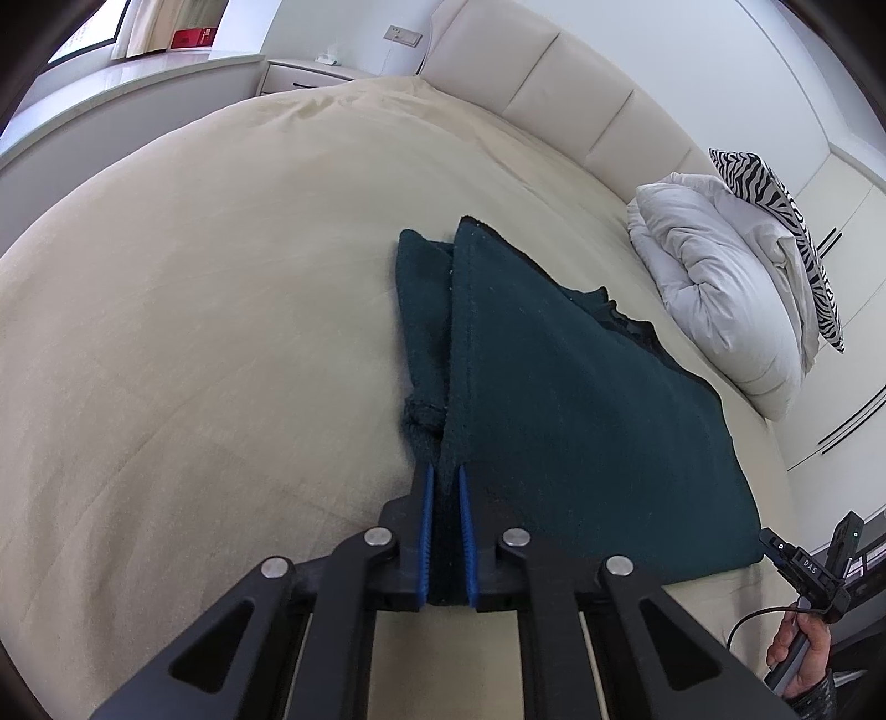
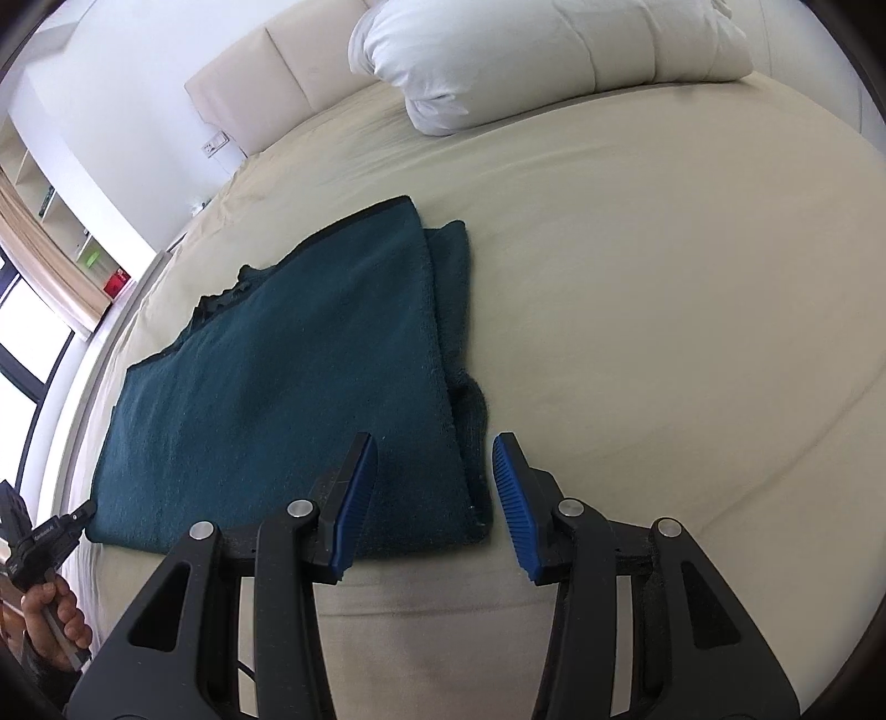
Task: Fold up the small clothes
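Two claws work one dark green garment lying on the bed near its front edge. Left claw pinches the near corner for lifting; right claw hangs part-open, straddling the opposite corner.

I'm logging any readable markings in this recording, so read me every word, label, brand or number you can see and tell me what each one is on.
"DAS": white letters on the black handheld gripper at the right edge of the left wrist view.
Light lettering on the other gripper's body in the right wrist view: too blurred to read.
Red box by the window: any print too small to read.
Teal garment: no label visible.
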A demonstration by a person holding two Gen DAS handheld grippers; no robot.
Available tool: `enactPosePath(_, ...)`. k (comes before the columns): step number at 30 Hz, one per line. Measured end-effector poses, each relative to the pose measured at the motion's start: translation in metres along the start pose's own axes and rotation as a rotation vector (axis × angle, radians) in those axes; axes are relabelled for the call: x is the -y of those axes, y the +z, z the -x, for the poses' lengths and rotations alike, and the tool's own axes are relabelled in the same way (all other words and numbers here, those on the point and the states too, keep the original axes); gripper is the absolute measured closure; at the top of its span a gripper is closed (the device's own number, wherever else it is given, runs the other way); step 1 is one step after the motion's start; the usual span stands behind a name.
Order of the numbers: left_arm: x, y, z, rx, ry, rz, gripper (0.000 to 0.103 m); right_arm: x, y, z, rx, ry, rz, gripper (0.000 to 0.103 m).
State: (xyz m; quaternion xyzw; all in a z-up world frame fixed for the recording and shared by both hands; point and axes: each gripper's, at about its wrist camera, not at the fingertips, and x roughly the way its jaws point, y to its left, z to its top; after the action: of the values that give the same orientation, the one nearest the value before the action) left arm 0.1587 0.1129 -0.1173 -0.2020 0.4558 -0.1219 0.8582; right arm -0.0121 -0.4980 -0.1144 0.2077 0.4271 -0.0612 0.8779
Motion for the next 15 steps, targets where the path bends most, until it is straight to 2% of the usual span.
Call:
enactPosePath(1,0.0,0.0,0.0,0.001,0.001,-0.002,0.094,-0.004,-0.001,0.001,0.003,-0.007,0.03,0.065)
enactPosePath(2,0.0,0.0,0.0,0.002,0.002,-0.006,0.094,-0.009,-0.002,0.002,0.002,-0.007,0.058,0.073)
enactPosePath(4,0.0,-0.001,0.001,0.002,0.004,-0.011,0.094,-0.019,-0.005,0.003,0.003,-0.027,0.11,0.078)
enactPosePath(6,0.0,-0.001,0.002,0.004,0.007,-0.012,0.095,-0.026,-0.006,0.003,0.001,-0.05,0.145,0.091)
enactPosePath(8,-0.001,-0.001,0.003,0.008,0.007,-0.013,0.095,-0.03,-0.007,0.003,0.002,-0.07,0.161,0.097)
enactPosePath(15,-0.004,-0.006,0.007,0.013,0.007,-0.024,0.096,-0.041,-0.008,0.008,-0.001,-0.077,0.2,0.098)
